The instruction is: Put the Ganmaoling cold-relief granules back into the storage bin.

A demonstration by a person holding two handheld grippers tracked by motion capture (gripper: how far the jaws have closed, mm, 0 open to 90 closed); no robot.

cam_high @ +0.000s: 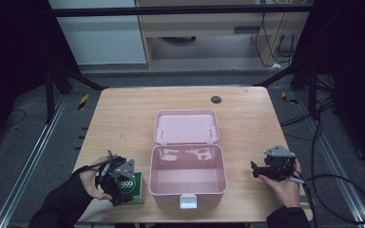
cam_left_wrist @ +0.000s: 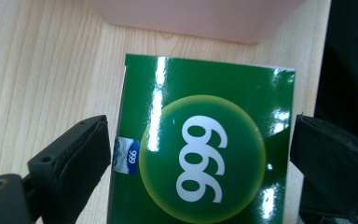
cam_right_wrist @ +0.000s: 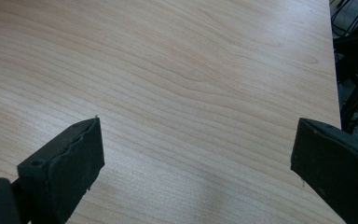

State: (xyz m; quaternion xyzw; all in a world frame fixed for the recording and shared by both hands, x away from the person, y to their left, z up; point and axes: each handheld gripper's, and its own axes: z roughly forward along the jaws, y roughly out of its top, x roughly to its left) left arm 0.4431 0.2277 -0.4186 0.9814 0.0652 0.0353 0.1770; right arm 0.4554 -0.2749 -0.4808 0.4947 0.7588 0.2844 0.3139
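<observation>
My left gripper (cam_left_wrist: 200, 149) straddles the green box (cam_left_wrist: 205, 140), jaws apart, beside the pink case (cam_high: 188, 178); my right gripper (cam_right_wrist: 198, 154) gapes over bare table (cam_right_wrist: 191, 70).

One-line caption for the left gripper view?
Left gripper, jaws open, straddles a green "999" box lying on the wooden table beside a pink case.

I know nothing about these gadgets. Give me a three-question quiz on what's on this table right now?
1. True or false: the pink box has its lid open.
2. What number is printed on the green carton?
3. Which gripper has its open jaws either side of the carton: A) left gripper, B) right gripper?

Key: 1 true. 2 999. 3 A; the right gripper is open above bare table.
</observation>
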